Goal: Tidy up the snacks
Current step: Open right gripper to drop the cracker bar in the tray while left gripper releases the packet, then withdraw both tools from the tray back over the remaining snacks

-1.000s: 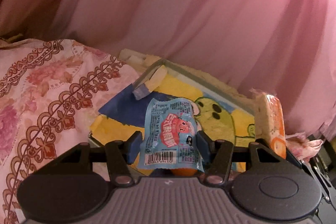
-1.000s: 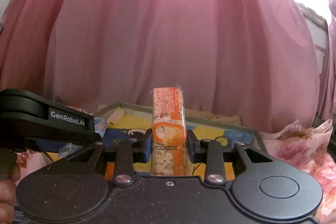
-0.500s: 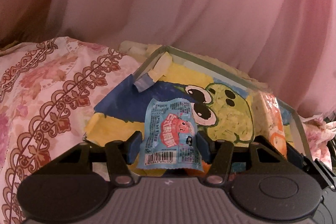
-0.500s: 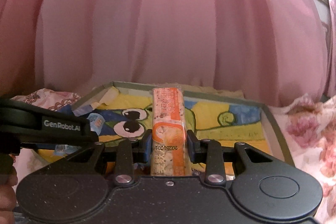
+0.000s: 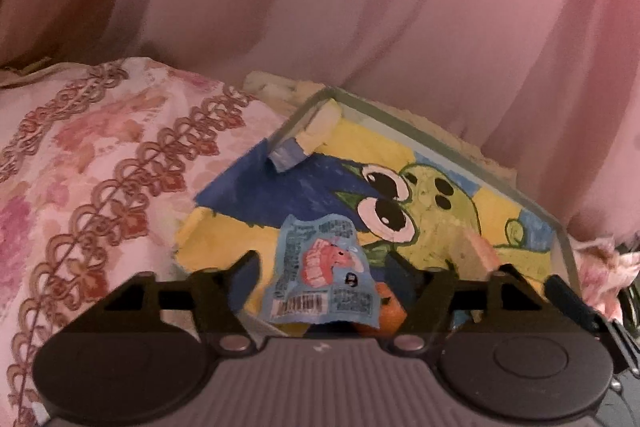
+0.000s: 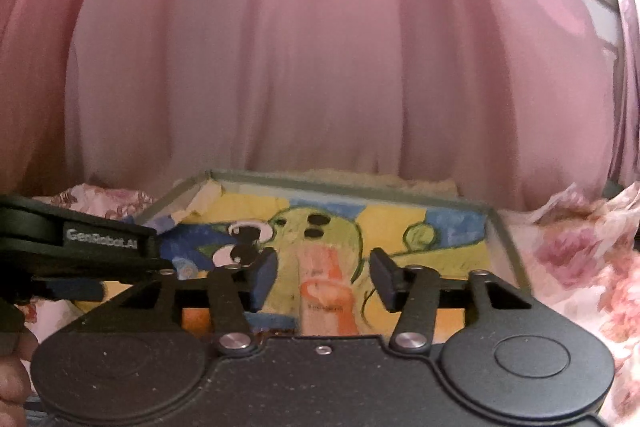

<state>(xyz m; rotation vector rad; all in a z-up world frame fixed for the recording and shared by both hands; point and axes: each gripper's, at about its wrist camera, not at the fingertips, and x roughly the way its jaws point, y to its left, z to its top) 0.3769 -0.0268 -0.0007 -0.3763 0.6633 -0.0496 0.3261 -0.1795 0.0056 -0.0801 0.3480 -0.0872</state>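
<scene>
Pink curtain (image 5: 360, 27) across the top of both views; floral bedspread (image 5: 92, 163) at left, shallow box (image 5: 436, 143) with a painted cartoon floor at centre. In the left wrist view only: left gripper (image 5: 324, 271) spread wide, crinkly blue snack packet (image 5: 320, 279) loose between the fingers, over the box. In the right wrist view only: right gripper (image 6: 322, 279) spread, blurred orange cracker bar (image 6: 326, 287) unpinched between the fingers, over the painted floor.
</scene>
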